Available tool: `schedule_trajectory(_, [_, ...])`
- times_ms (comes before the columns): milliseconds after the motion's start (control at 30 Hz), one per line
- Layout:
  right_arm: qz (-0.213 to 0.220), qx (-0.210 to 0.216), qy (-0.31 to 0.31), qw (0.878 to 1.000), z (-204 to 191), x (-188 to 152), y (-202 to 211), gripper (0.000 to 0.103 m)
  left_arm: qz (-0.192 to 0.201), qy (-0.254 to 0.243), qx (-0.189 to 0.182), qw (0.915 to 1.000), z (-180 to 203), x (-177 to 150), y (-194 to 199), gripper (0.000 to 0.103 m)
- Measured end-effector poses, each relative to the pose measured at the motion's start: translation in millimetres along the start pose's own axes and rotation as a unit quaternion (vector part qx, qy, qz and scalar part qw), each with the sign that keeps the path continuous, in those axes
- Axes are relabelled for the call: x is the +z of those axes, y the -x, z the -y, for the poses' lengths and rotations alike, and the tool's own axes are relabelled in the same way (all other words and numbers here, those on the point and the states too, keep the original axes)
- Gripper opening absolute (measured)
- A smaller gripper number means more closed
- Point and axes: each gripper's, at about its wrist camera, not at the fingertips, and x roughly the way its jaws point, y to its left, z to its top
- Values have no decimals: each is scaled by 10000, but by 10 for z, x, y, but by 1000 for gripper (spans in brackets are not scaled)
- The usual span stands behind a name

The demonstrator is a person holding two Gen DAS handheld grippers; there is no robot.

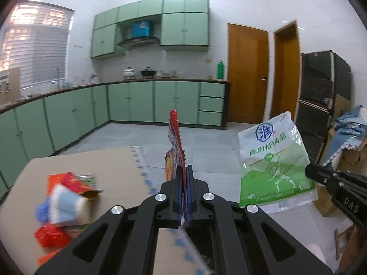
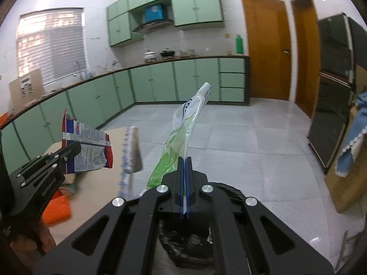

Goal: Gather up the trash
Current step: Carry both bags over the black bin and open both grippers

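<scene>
My left gripper (image 1: 183,171) is shut on a red, blue and silver snack wrapper (image 1: 175,146), held edge-on above the table; the same wrapper shows in the right wrist view (image 2: 89,146). My right gripper (image 2: 184,162) is shut on a white and green salt bag (image 2: 181,137), which also shows in the left wrist view (image 1: 273,160), held up to the right of the table. A pile of trash (image 1: 64,204) with a paper cup and red wrappers lies on the brown table (image 1: 110,165) at left. A black bag (image 2: 195,240) lies under the right gripper.
A blue-dotted strip (image 2: 128,158) hangs at the table's edge. Green cabinets (image 1: 128,100) line the far walls. A dark fridge (image 1: 321,91), cardboard boxes and a blue cloth (image 1: 346,135) stand at the right. Grey tiled floor (image 2: 240,142) lies beyond the table.
</scene>
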Motion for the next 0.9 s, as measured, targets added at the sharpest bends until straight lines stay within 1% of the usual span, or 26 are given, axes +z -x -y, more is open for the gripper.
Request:
schedule_trajectory(167, [-191,-331,-236,9990,393,-158,-179,1,-224,-49,-406,9989,316,-53,-371,3])
schedule_trajectory(300, [-389,-512,-355,9973,625,-291,-429,1,-374,-129,-561,9976,531,-139,-687,3])
schedule_trajectory(400, [-516,-629,-354,9961,695,-374,-638,1,-491,-171,-604,9968,642,-219,-904,3])
schedule_trajectory(567, [-739,-658,-450,9941,804,-551,-991,1,-759,-214,-603,9951,775,-353,-1271,3])
schedule_trajectory(767, [-1044,-655,-594,9906,909,-716,-1387,1,-1021,-231,-583,9928,904,-489,-1607,4])
schedule_trajectory(900, [-1313,-699,-629,9869,989,-811,-1647,2,-1277,-235,-600,9897,966,-603,-1792,5])
